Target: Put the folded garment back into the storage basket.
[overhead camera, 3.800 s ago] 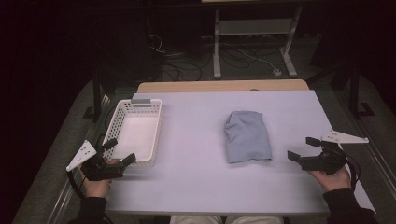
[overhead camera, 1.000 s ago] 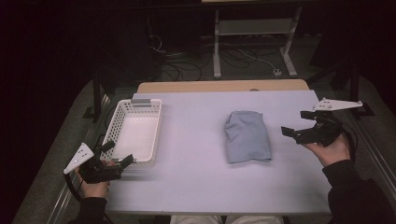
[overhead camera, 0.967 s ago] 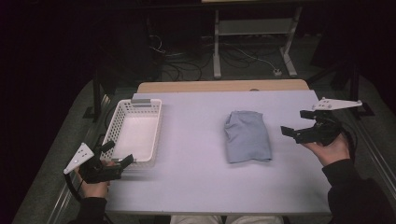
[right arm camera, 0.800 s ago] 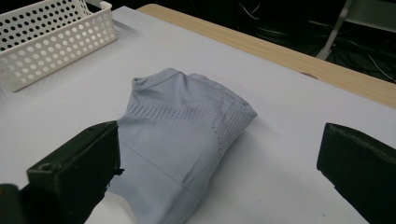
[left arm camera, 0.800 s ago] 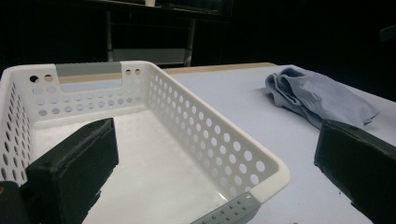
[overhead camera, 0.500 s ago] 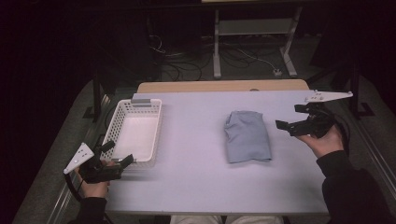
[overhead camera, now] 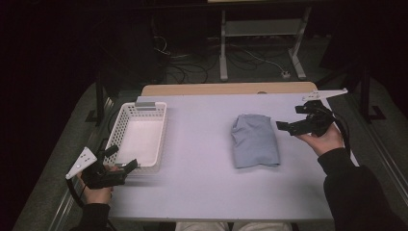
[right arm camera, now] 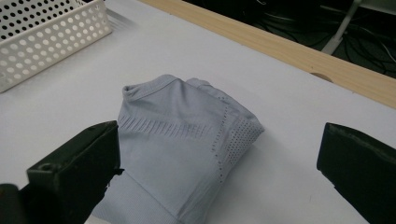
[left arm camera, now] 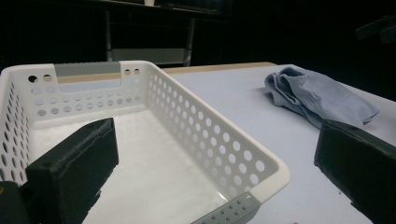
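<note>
A folded light-blue cloth (overhead camera: 254,139) lies right of centre on the white table (overhead camera: 202,187). An empty white perforated basket (overhead camera: 142,132) stands at the left. My right gripper (overhead camera: 291,118) hovers open just right of the cloth, jaws pointing at it. In the right gripper view the cloth (right arm camera: 187,140) lies between and just ahead of the wide-apart jaws of the right gripper (right arm camera: 219,140). My left gripper (overhead camera: 121,158) rests open at the basket's near-left corner. From the left gripper (left arm camera: 217,135), the basket rim (left arm camera: 261,163) is close in front and the cloth (left arm camera: 317,95) farther right.
A wooden strip (overhead camera: 231,89) edges the table's far side. Beyond it stand a metal frame (overhead camera: 260,33) and floor cables (overhead camera: 192,62). The basket's side wall (right arm camera: 51,42) appears at the upper left of the right gripper view. Bare tabletop spans basket to cloth.
My right gripper has moved left from the table's right edge toward the cloth, still open. The left gripper, basket and cloth have stayed put.
</note>
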Demonstrator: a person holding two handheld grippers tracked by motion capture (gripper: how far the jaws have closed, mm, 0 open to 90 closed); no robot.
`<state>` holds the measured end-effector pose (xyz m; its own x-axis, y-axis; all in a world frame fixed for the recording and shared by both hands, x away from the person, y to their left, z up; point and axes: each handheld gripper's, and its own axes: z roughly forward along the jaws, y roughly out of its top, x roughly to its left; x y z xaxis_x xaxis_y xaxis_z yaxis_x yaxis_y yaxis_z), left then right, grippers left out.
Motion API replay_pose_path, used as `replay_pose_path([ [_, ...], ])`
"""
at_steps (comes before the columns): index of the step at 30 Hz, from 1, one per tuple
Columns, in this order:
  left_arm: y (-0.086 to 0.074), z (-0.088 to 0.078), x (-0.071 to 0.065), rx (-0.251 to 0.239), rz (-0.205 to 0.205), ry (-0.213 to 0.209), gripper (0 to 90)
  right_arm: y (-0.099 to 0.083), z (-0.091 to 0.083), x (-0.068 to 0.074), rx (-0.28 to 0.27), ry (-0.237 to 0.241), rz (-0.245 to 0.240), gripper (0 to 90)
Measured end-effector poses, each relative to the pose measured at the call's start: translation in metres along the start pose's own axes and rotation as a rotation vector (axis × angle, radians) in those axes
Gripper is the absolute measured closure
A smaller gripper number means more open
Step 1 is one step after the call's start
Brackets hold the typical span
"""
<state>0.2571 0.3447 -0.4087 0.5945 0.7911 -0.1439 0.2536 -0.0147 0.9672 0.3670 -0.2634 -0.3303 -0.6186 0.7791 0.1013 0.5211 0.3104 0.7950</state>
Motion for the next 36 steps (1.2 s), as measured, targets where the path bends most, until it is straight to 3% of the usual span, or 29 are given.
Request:
replay_pose_path([
  [25,0.000,0.001,0.000,0.003,0.002,-0.008,0.0,-0.010,0.036,-0.023,0.078,0.020,0.098,0.0],
  [36,0.000,0.001,0.000,0.002,0.000,-0.007,0.0,-0.026,0.055,-0.033,0.106,0.050,0.166,0.0],
])
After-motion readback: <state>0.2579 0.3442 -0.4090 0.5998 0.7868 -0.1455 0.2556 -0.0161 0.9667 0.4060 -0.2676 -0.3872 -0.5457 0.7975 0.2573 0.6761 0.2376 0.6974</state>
